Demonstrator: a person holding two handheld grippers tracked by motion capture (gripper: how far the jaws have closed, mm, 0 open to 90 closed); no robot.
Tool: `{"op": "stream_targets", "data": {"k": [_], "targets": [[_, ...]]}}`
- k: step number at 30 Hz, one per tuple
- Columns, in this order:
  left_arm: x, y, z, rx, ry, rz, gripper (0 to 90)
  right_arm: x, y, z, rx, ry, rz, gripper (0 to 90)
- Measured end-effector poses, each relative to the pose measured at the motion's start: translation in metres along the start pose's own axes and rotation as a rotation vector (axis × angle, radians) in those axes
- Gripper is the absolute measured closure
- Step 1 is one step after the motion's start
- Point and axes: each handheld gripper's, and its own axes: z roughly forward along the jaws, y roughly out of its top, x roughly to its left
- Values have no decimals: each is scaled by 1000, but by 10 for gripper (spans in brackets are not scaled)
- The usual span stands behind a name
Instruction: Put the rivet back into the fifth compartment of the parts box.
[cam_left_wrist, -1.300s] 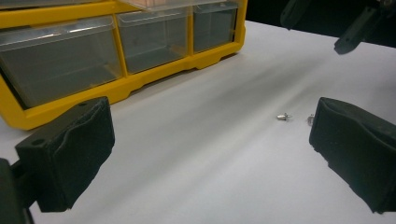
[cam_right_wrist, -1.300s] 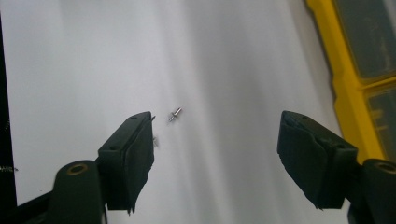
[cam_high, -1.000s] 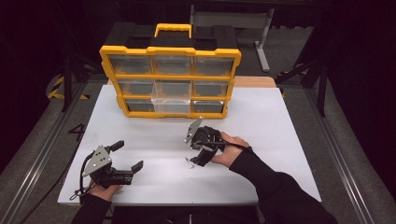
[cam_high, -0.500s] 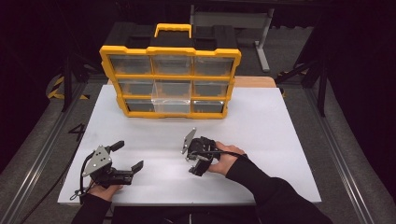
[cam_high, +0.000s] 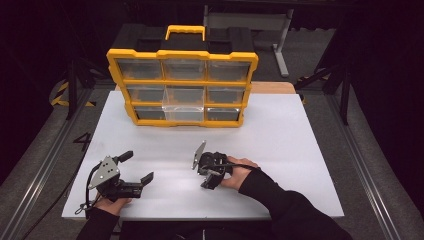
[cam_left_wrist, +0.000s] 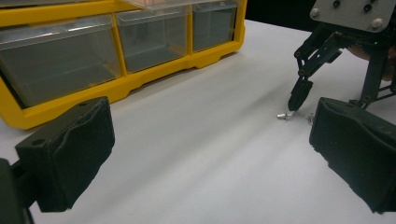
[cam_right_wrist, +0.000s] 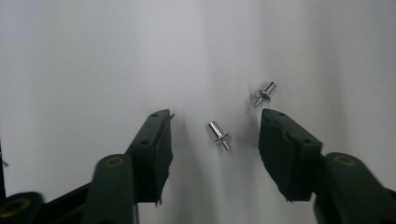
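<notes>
Two small silver screws lie on the white table. One screw (cam_right_wrist: 218, 135) lies between the jaws of my right gripper (cam_right_wrist: 215, 117); the pads stand apart from it on both sides. These jaws have just been closing. The other screw (cam_right_wrist: 263, 94) rests just beyond the right jaw. In the high view the right gripper (cam_high: 206, 184) points down at the table, held by a hand. From the left gripper view I see its fingertip (cam_left_wrist: 297, 99) beside a screw (cam_left_wrist: 283, 115). My left gripper (cam_high: 136, 167) rests open and empty at the front left.
A yellow organizer (cam_high: 182, 87) with clear drawers stands upright at the back of the white table (cam_high: 280, 145); its lower middle drawer (cam_high: 185, 109) is pulled out a little. The organizer (cam_left_wrist: 93, 51) is also ahead of the left gripper (cam_left_wrist: 212, 140).
The right gripper has sunk to the table and come a little nearer the front edge. Its jaws have narrowed around a screw. The left gripper has stayed put.
</notes>
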Motion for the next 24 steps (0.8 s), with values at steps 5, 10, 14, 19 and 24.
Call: {"op": "stream_targets", "data": {"k": [5,10,14,19,24], "targets": [[0,0,0,1,0,1,11,-1,2,-1,5,22,12,622],[0,0,0,1,0,2,11,-1,3,-1,10,24,6,767],[0,0,0,1,1,1,11,-1,3,-2,15,22,-6,820],[0,0,0,1,1,1,10,1,4,-9,6,20,-9,822],[0,0,0,1,1,3,11,0,7,-24,-33,15,-16,823]]}}
